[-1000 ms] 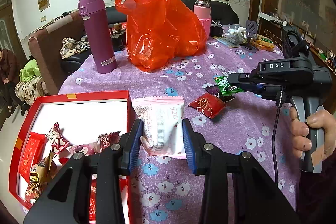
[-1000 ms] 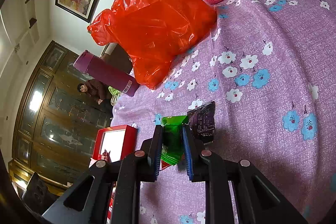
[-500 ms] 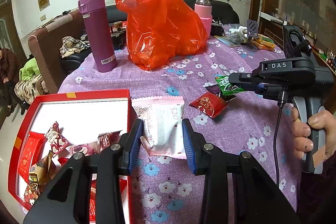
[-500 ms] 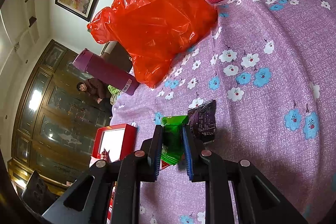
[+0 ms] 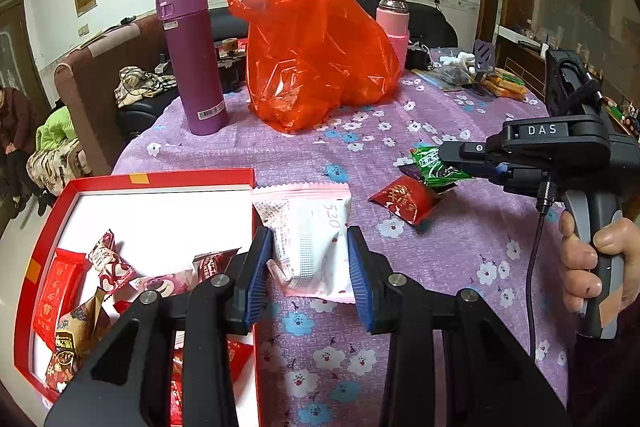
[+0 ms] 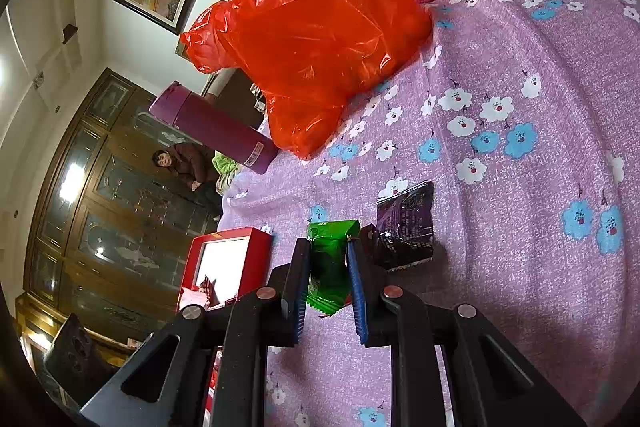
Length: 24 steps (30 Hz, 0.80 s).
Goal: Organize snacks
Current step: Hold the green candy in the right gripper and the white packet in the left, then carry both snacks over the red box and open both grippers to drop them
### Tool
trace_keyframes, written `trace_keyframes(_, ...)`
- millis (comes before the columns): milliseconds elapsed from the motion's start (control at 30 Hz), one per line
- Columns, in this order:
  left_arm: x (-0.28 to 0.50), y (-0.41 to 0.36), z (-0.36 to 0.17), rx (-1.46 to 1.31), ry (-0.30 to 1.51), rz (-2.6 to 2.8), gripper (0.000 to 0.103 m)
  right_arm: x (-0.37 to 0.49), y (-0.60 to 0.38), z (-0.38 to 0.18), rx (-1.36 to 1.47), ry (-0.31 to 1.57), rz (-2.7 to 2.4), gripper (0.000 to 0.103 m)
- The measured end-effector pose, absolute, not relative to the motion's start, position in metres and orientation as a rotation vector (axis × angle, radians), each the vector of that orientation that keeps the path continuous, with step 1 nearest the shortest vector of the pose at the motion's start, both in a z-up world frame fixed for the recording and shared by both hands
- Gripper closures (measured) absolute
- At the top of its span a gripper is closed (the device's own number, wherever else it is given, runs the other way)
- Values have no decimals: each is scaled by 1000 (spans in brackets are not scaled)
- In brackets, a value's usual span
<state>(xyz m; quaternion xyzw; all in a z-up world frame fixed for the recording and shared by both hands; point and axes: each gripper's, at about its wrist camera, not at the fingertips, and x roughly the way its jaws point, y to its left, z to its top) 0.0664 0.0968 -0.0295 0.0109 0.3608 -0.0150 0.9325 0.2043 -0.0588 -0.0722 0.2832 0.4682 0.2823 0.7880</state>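
— So, what is each gripper doing?

— The left gripper (image 5: 310,259) has its two blue pads pressed against the sides of a white and pink snack packet (image 5: 310,227). The packet's far end lies on the purple flowered tablecloth (image 5: 440,247), just beside the right wall of the red box (image 5: 140,179). The right gripper (image 6: 329,275) is clamped on a green snack packet (image 6: 330,259); in the left wrist view that green packet (image 5: 434,165) sticks out of the right gripper (image 5: 456,163), lifted a little above the cloth, and a hand (image 5: 592,263) grips the handle.

— What lies around them?

— Just beside the green packet sits a dark purple packet (image 6: 406,227), flat on the cloth. A red packet (image 5: 404,199) lies near it, between the two grippers. Several small wrapped snacks (image 5: 104,279) are heaped in the near left part of the red box.

— And further off?

— An orange plastic bag (image 5: 316,47) stands behind, with a purple flask (image 5: 192,59) upright to its left and a pink-sleeved bottle (image 5: 394,23) to its right.
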Motion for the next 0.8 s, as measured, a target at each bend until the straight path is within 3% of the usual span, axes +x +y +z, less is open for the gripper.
trace_keyframes(533,65,100,-28,17,735,-30,68,202,-52,-72,609,1007,624,85)
trace_keyframes(800,48,142,-10,-1,689,41,68,190,-18,-61,631,1016,750,85)
